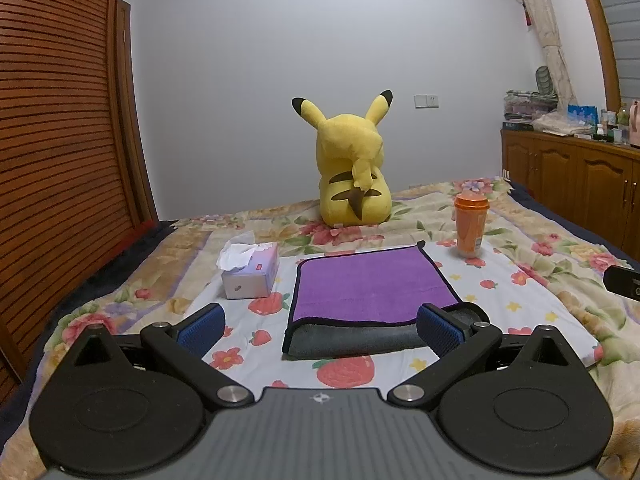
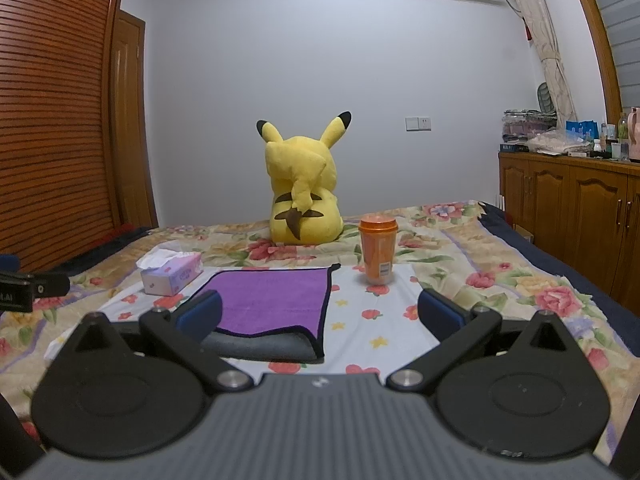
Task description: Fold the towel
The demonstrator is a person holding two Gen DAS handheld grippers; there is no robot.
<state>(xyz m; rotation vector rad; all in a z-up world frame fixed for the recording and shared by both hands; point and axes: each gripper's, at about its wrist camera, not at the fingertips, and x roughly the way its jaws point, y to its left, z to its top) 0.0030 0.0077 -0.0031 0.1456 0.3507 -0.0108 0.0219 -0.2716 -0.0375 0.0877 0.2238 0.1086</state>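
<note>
Your left gripper (image 1: 320, 328) hangs over the near part of the bed (image 1: 560, 264) with its jaws spread wide and nothing between them; its right pad (image 1: 440, 330) sits just in front of the towel's near right corner. Your right gripper (image 2: 320, 314) is likewise wide open and empty, its left pad (image 2: 200, 314) overlapping the towel's near left part in view; whether it touches, you cannot tell. The towel (image 1: 372, 284) lies folded on the flowered sheet, purple side up with a grey layer showing along its near edge, black trim all round. Just left of it stands a tissue box (image 1: 250, 272), a tissue sticking out. Beyond its far right corner an orange cup (image 1: 471, 224) stands upright. Farther back, near the bed's far edge, a yellow plush (image 1: 352, 176) sits facing the wall. A wooden cabinet (image 1: 576, 176) stands off the bed's right side.
</note>
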